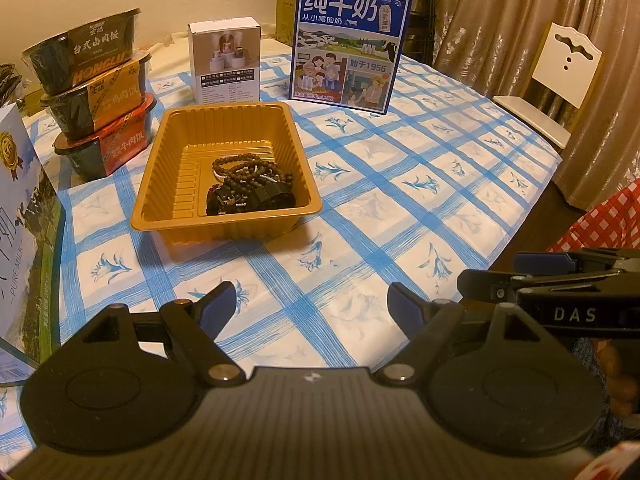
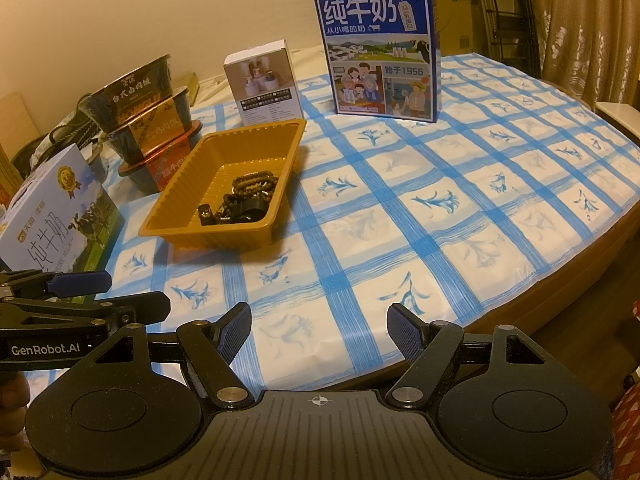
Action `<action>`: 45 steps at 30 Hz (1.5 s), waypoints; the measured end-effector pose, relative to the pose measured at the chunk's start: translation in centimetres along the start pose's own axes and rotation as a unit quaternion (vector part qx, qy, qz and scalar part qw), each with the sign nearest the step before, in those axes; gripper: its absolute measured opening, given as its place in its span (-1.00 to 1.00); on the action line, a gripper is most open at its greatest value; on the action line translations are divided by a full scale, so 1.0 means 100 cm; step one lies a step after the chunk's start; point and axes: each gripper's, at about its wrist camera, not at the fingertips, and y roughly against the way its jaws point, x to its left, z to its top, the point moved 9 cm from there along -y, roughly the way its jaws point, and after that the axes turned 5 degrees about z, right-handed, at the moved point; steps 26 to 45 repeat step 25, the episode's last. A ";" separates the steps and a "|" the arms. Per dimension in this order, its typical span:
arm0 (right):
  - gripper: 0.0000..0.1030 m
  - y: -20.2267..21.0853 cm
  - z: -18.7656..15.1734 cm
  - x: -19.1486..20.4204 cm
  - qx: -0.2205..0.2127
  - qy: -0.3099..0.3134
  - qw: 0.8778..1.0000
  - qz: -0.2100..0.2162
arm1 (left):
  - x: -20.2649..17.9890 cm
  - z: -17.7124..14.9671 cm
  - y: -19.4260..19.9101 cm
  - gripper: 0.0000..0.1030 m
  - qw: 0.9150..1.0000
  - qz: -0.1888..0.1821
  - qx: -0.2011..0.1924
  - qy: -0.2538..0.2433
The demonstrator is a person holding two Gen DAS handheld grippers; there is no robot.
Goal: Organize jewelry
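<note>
A gold plastic tray [image 1: 168, 184] stands on the blue-checked tablecloth and holds a heap of brown bead bracelets [image 1: 244, 172] and a black bracelet [image 1: 272, 196]. The tray [image 2: 180, 204] and the beads [image 2: 252, 188] also show in the right wrist view. My left gripper [image 1: 310, 308] is open and empty, held low over the cloth in front of the tray. My right gripper [image 2: 320, 328] is open and empty, to the right of the left one near the table's front edge. Each gripper shows side-on in the other's view.
Three stacked instant rice bowls [image 1: 96, 100] stand left of the tray. A small white box [image 1: 226, 62] and a blue milk carton [image 1: 348, 46] stand behind it. Another milk box [image 1: 20, 240] is at the near left. A white chair [image 1: 560, 76] is at the right.
</note>
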 end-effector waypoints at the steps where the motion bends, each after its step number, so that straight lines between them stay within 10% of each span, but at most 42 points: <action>1: 0.45 0.000 0.000 0.001 0.000 0.000 1.000 -0.001 | 0.000 0.000 0.000 0.58 1.000 0.000 0.000 0.000; 45: 0.45 0.000 0.000 0.001 0.000 0.000 1.000 0.000 | -0.004 0.001 0.000 0.58 1.000 0.002 -0.004 -0.002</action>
